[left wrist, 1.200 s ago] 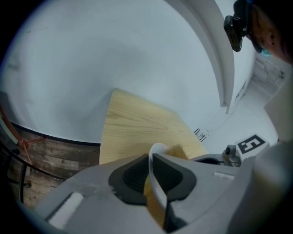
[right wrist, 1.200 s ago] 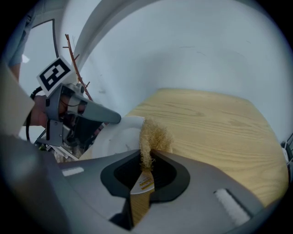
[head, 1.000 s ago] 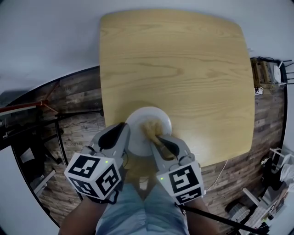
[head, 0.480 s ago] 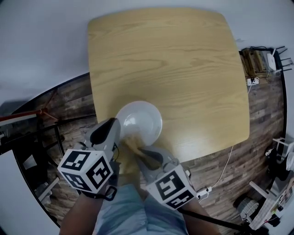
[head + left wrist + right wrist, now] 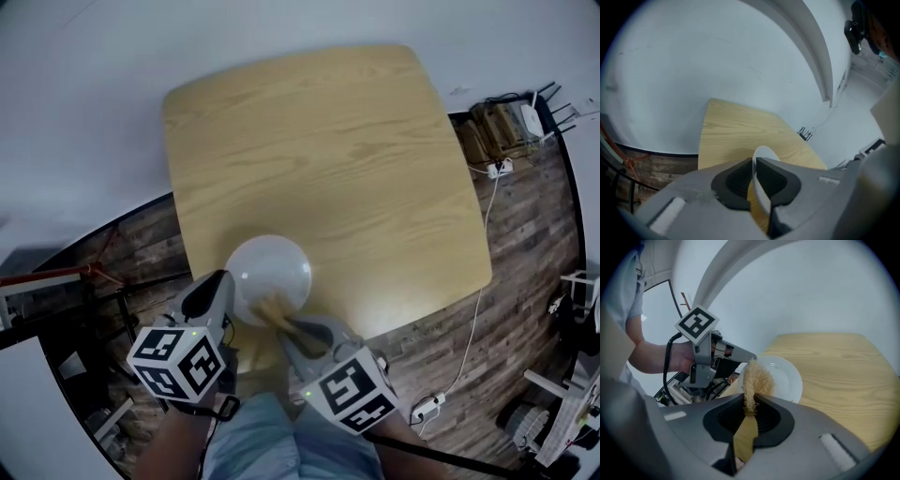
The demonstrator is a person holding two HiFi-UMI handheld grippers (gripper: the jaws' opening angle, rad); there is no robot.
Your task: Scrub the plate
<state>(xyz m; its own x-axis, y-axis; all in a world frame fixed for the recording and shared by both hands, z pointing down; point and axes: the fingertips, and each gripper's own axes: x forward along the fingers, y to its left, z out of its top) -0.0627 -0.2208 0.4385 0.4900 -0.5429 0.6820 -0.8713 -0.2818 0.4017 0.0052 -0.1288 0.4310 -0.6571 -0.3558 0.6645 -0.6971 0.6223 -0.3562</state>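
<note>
Head view: the left gripper (image 5: 225, 287) pinches the plate (image 5: 272, 262) by its rim between its fingers, seemingly to steady it, while the right gripper (image 5: 292, 328) clamps a fibrous scrubber (image 5: 270, 307) that pokes out ahead onto the plate.

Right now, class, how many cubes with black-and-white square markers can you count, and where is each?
2. One marker cube tops the left gripper, lower left in the head view; the other tops the right gripper, lower centre.
</note>
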